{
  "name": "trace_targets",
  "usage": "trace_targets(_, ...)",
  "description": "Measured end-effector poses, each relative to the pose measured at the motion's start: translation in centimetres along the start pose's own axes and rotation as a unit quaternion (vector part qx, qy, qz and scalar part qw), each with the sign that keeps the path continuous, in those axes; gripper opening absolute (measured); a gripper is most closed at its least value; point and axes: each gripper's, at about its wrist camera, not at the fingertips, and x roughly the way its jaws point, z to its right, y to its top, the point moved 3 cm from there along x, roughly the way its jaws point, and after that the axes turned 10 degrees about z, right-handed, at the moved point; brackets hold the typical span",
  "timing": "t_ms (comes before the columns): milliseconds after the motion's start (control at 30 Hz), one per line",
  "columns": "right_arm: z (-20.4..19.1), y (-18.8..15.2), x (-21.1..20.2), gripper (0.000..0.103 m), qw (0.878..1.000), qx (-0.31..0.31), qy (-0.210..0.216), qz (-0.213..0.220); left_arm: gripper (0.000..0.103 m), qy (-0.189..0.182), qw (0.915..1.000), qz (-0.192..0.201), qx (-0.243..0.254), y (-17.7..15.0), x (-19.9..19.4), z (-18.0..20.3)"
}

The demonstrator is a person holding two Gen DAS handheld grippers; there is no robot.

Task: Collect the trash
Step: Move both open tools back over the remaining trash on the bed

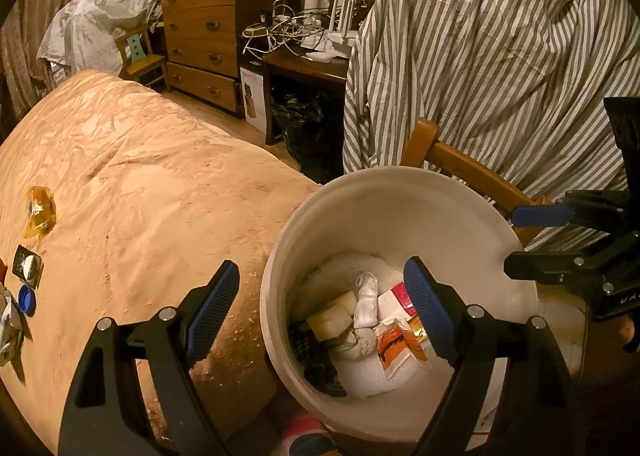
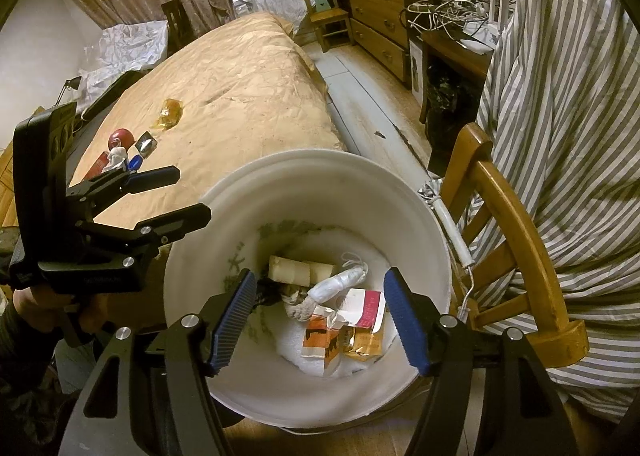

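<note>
A white bucket (image 1: 472, 216) (image 2: 408, 200) stands beside the bed and holds wrappers, wadded tissue and cardboard tubes. My left gripper (image 1: 320, 308) is open and empty over the bucket's left rim; it also shows in the right wrist view (image 2: 176, 192). My right gripper (image 2: 320, 316) is open and empty above the bucket's mouth; it shows in the left wrist view (image 1: 536, 236) at the right rim. On the tan bedcover lie a yellow wrapper (image 1: 39, 210) (image 2: 170, 112), a dark square packet (image 1: 27, 264) (image 2: 146, 144), a blue cap (image 1: 27, 299) (image 2: 135, 164), a red ball (image 2: 121, 137) and crumpled paper (image 2: 116, 158).
A wooden chair (image 2: 516, 224) draped with a striped shirt (image 1: 500, 48) stands right behind the bucket. A chest of drawers (image 1: 204, 32), a desk with tangled cables (image 1: 296, 24) and a small chair (image 2: 326, 12) stand across the floor. The bed (image 2: 240, 88) fills the left.
</note>
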Motion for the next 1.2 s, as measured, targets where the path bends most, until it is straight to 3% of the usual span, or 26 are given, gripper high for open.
trace_targets(267, -1.1, 0.1, -0.2, 0.071, 1.000, -0.002, 0.006, 0.007, 0.081, 0.004, 1.0000, 0.003, -0.003, -0.3, -0.9, -1.3)
trace_targets(533, -6.3, 1.6, -0.1, 0.077, 0.998, -0.022, 0.046, 0.027, 0.081, 0.022, 0.9996, 0.011, -0.016, -1.4, -2.9, -4.9)
trace_targets(967, -21.3, 2.9, 4.8, 0.082, 0.985, -0.100, 0.139, 0.019, 0.081, 0.111, 0.9896, 0.022, -0.089, -7.2, -10.0, -19.4)
trace_targets(1200, -26.3, 2.3, 8.0, 0.083, 0.979, -0.131, 0.155, -0.001, 0.081, 0.193, 0.9792, 0.026, -0.059, -10.2, -14.8, -29.7)
